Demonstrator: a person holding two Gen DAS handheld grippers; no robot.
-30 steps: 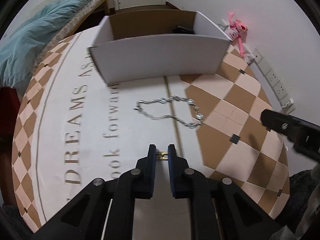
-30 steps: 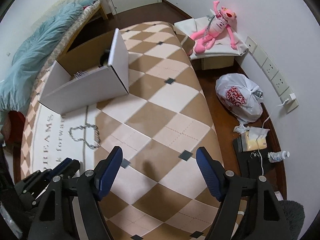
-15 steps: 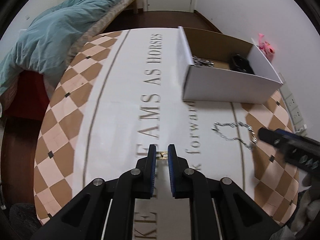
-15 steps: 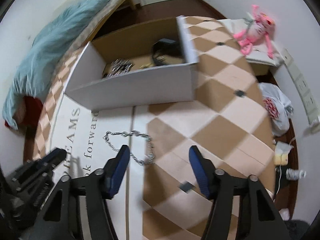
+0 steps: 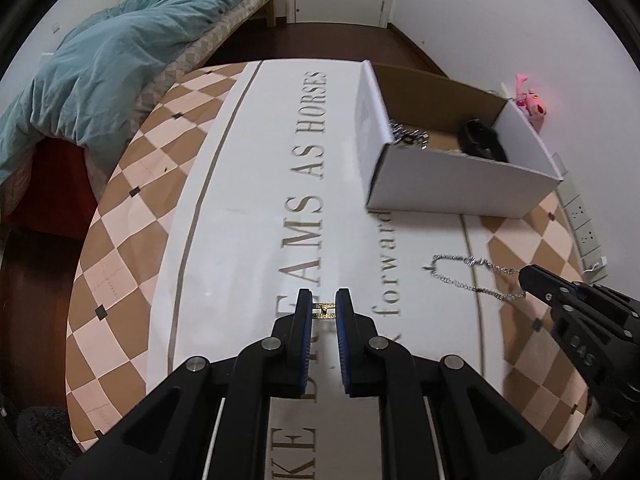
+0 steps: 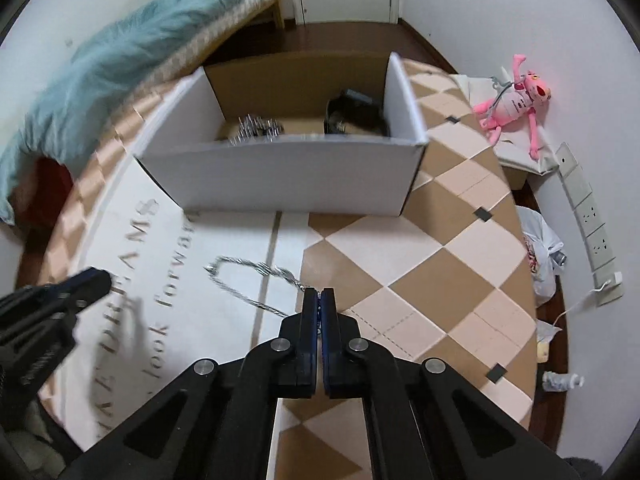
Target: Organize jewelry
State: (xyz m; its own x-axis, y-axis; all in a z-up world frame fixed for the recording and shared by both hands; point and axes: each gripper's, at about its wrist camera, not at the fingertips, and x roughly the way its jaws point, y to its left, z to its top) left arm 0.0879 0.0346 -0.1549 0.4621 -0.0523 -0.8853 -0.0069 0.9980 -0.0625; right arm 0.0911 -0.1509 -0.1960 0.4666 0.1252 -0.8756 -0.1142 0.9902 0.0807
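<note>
- The left claw [image 5: 324, 306] is clamped on a small gold piece [image 5: 325, 306], held between its tips above the lettered strip of the worktop [image 5: 248, 216].
- The right claw [image 6: 319, 300] is pressed together on one end of the silver chain [image 6: 240, 280]; the log figure reached its low end, so the jaws are taken as together, not moving.
- The rest of the chain is laid in a loose loop on the worktop, across the line between the white strip and the checkered part, in front of the box [image 6: 288, 172].
- The box is open at the top, white outside and brown inside, and stands on the worktop beyond the chain.
- Inside it, a silver heap [image 6: 258, 130] is seen at the left and a black item [image 6: 356, 116] at the right.
- A bed with a teal blanket [image 5: 100, 64] is seen behind, at the left.
- A pink toy [image 6: 516, 100] is seen by the wall at the right.
</note>
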